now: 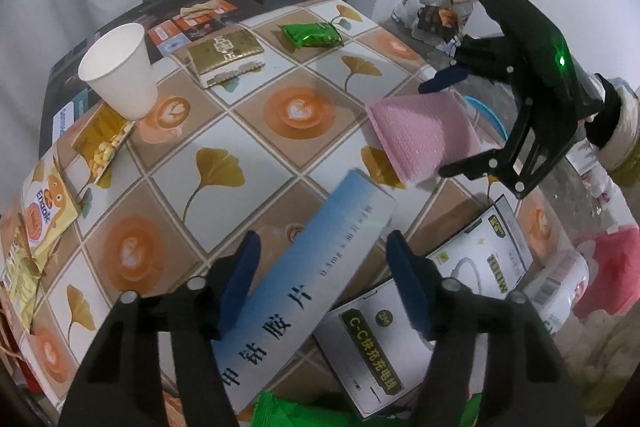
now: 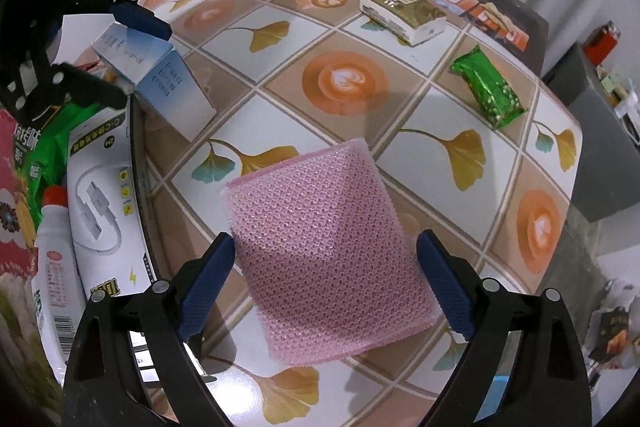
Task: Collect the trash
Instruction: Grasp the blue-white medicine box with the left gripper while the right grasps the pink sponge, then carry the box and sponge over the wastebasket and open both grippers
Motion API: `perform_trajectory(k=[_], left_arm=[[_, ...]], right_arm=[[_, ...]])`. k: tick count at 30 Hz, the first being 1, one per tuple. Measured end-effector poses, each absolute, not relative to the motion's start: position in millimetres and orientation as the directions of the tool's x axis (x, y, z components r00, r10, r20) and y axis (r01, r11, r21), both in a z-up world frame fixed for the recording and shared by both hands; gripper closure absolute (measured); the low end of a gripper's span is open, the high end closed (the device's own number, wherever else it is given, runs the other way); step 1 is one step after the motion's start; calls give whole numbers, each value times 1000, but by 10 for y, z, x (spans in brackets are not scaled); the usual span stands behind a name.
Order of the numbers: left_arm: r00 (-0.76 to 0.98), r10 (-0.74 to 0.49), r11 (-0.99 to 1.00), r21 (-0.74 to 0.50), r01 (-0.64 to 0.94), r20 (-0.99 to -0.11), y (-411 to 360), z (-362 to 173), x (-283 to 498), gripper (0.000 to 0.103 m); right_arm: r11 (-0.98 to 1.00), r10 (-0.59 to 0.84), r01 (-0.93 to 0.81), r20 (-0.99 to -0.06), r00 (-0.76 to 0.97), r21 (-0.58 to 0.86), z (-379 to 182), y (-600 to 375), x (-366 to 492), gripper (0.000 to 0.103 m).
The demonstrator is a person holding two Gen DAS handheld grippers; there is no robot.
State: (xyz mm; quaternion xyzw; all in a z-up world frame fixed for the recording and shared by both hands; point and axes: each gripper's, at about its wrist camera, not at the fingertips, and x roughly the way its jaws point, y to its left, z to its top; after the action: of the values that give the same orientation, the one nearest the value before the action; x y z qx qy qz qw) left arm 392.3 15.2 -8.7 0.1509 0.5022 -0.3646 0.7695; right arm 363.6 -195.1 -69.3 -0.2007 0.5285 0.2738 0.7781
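My left gripper is open around a long blue-and-white medicine box, held over a box of trash; the box touches the left pad. The medicine box also shows in the right wrist view with the left gripper around it. My right gripper is open around a pink bubble-wrap pouch; its pads sit at the pouch's sides, contact unclear. The right gripper and the pouch also show in the left wrist view at the table's right edge.
On the patterned tablecloth lie a white paper cup, a gold tissue pack, a green wrapper and yellow snack bags. The trash box holds a white cable package, a bottle and a green bag.
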Motion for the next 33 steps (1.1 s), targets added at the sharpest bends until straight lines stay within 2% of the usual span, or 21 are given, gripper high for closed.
perform_trajectory(k=[4,13,16,18,33], left_arm=[[245,-409,701,-130,701,-879,180,-82,3925,51],[275,-397,703,-98,704,-875,165,-85,3901,57],[289,-395,698,-81,711,-872,156,-75,3879,66],[300,-388,702,-69,709,-871,159,-71,3875,68],[378,-383,737,-33,675,-843,157,132,3852,71]], right_arm=[[762,218,-648,-931,294,-26,-695,-1908,3616,12],[744,184,-665,-937,297,-65,-787,-1798,3556,11],[748,189,-660,-935,301,-61,-790,-1807,3566,16],[752,192,-656,-933,304,-59,-782,-1816,3574,18],[790,204,-608,-899,387,-82,-544,-1880,3473,21]])
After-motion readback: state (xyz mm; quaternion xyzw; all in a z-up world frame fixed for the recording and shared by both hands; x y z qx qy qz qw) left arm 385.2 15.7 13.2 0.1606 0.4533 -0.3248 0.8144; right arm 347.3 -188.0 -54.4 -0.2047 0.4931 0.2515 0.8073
